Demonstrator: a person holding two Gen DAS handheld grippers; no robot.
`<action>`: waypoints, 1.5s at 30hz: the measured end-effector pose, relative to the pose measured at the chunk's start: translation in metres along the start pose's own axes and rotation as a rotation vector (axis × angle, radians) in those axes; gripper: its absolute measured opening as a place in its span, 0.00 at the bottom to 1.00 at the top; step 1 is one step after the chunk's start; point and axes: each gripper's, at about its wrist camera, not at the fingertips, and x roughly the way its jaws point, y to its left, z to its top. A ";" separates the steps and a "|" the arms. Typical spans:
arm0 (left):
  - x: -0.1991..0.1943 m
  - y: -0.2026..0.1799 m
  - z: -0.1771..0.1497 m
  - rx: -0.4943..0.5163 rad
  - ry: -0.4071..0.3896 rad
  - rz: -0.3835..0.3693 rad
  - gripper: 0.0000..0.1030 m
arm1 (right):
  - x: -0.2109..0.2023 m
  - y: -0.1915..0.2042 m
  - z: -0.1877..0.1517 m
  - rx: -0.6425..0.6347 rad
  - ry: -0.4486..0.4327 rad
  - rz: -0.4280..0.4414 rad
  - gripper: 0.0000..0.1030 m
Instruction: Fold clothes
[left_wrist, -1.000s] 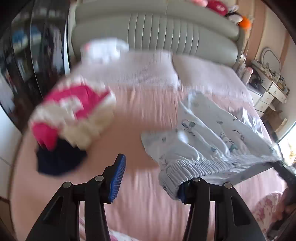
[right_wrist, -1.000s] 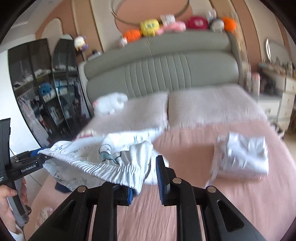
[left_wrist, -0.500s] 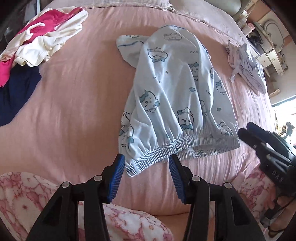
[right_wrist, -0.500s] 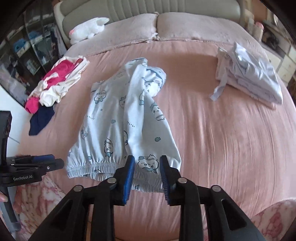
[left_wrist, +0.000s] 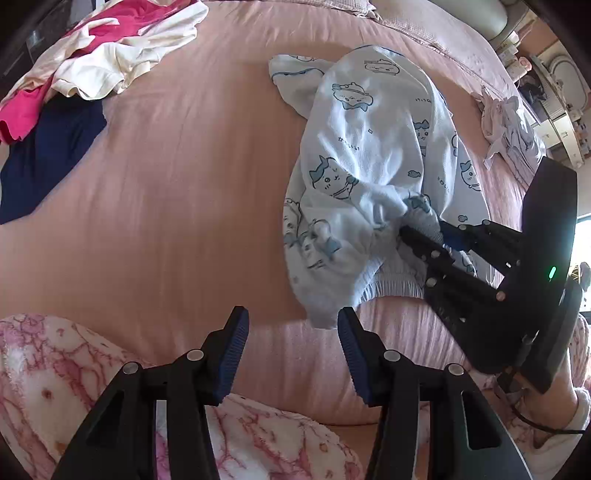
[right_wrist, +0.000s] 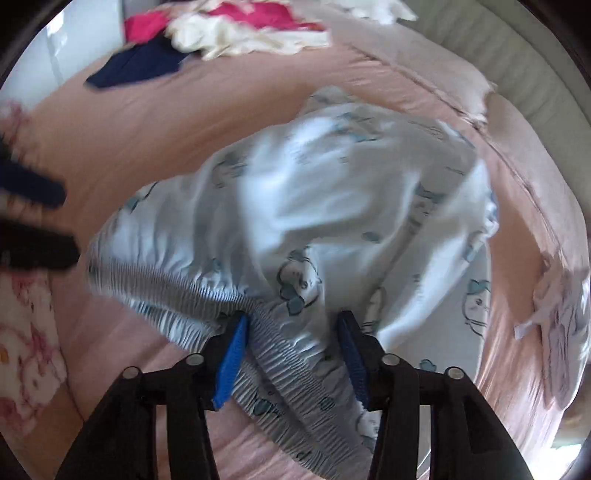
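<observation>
Pyjama trousers (left_wrist: 373, 177): pale blue, printed with cartoon animals; laid on the bed, bunched at the waistband end, legs extended toward 12 o'clock in the left wrist view.
Elastic waistband (right_wrist: 207, 295): ribbed and gathered; seen across the lower half of the right wrist view, from 9 o'clock down to 6 o'clock.
Left gripper (left_wrist: 291, 336): jaws spread wide, nothing held; hovered at the bed's near edge, its right pad just beside the lowest corner of the trousers at 6 o'clock.
Right gripper (right_wrist: 291, 339): jaws set wide apart, with waistband fabric lying between the pads; whether the cloth is pinched cannot be told. In the left wrist view its tips (left_wrist: 424, 230) are buried in the bunched fabric at 3 o'clock.
Bed sheet (left_wrist: 166, 192): pink, lightly creased.
Clothes pile (left_wrist: 110, 48): cream and magenta garments, at 10 o'clock, well apart from the trousers.
Navy garment (left_wrist: 44, 155): flat, touching the pile, at 9 o'clock.
Folded white garment (left_wrist: 509, 125): at 2 o'clock, near the bed's far edge.
Person's clothing (left_wrist: 48, 387): pink floral fleece, along the lower edge of the view.
</observation>
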 end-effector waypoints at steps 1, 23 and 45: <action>0.002 0.000 0.000 -0.008 -0.005 -0.004 0.46 | -0.005 -0.013 0.000 0.075 -0.027 0.024 0.15; 0.028 -0.052 0.031 -0.093 -0.226 0.066 0.46 | -0.041 -0.079 -0.015 0.272 -0.029 0.238 0.22; 0.031 -0.061 0.017 -0.033 -0.158 0.146 0.46 | -0.009 -0.029 0.004 0.068 -0.011 -0.074 0.46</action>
